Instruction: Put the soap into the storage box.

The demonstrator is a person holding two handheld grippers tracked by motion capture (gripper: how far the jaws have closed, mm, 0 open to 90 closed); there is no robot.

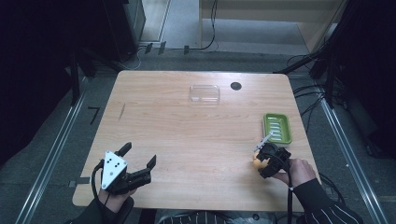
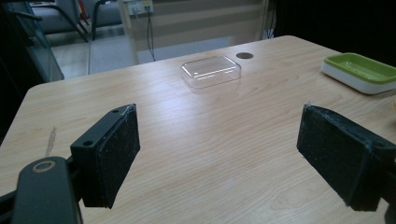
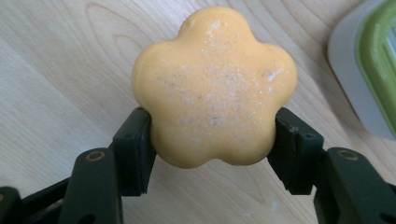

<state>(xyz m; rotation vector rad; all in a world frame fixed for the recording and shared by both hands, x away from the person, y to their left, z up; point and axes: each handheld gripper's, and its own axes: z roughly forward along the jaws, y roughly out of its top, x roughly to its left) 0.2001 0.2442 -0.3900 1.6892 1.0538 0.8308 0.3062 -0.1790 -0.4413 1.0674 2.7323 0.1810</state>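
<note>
Soap: one flower-shaped yellow-orange soap bar (image 3: pixel 214 86), five rounded lobes, pale powdery speckling on its face; held above the counter at the counter's 4 o'clock corner in the high view (image 1: pixel 258 162).
Soap against jaws: sits between the two black pads, its lower two side lobes pressed by them at 8 and 4 o'clock; the upper lobes stand clear beyond the pad tips toward 12 o'clock.
Right gripper (image 3: pixel 212 140): jaws closed on the soap bar, part open by the bar's width; a hand holds the body from 5 o'clock in the high view (image 1: pixel 262 158).
Left gripper (image 2: pixel 219 154): jaws spread wide, nothing between the pads, bare wood beneath; at the counter's 7 o'clock corner (image 1: pixel 140 156).
Soap dish (image 1: pixel 277 128): green, ribbed, on a pale base; just beyond the right gripper toward 1 o'clock, apart from the soap.
Clear lid (image 1: pixel 204 93): transparent rectangular tray, at the counter's 12 o'clock, well apart from both grippers.
Counter (image 1: pixel 187 140): light wood grain, rounded corners.
</note>
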